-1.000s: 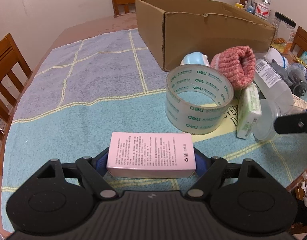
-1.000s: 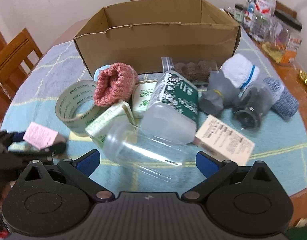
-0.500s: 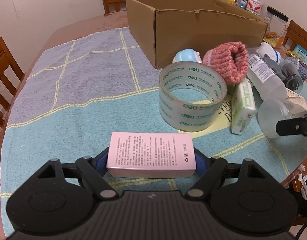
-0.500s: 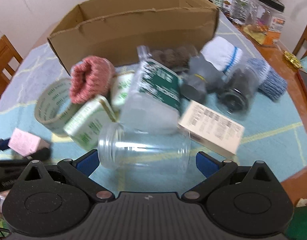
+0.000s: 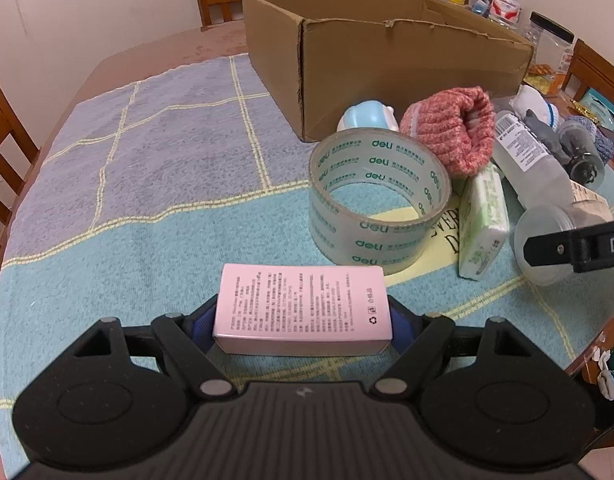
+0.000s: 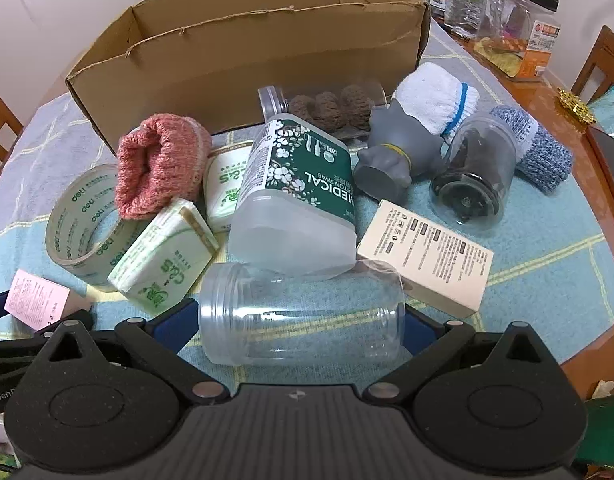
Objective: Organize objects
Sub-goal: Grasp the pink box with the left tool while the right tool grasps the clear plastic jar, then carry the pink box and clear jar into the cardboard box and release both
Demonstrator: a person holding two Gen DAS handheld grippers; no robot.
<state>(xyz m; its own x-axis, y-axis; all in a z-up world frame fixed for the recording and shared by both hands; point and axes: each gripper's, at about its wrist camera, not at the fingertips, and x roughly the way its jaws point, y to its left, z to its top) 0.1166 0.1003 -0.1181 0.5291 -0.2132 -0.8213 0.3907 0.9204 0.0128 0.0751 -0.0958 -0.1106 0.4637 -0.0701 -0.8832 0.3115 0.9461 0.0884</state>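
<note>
Right wrist view, clear jar [image 6: 301, 314] lying crosswise

Even warm indoor light, soft shadows, sharp focus, fisheye-bent edges.

tape roll [image 5: 381, 200] before cardboard box [image 5: 387, 64], tissue pack [image 5: 483, 220] to its right

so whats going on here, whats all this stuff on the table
A person is tidying a cluttered table with a handheld gripper in each hand. The left gripper is clamped on a flat pink cardboard box, held over the blue checked cloth. The right gripper has its jaws around a clear plastic jar lying on its side; they have just been closing, though a firm grip isn't clear yet. The large open brown cardboard box behind the pile looks like the likely destination.
</note>
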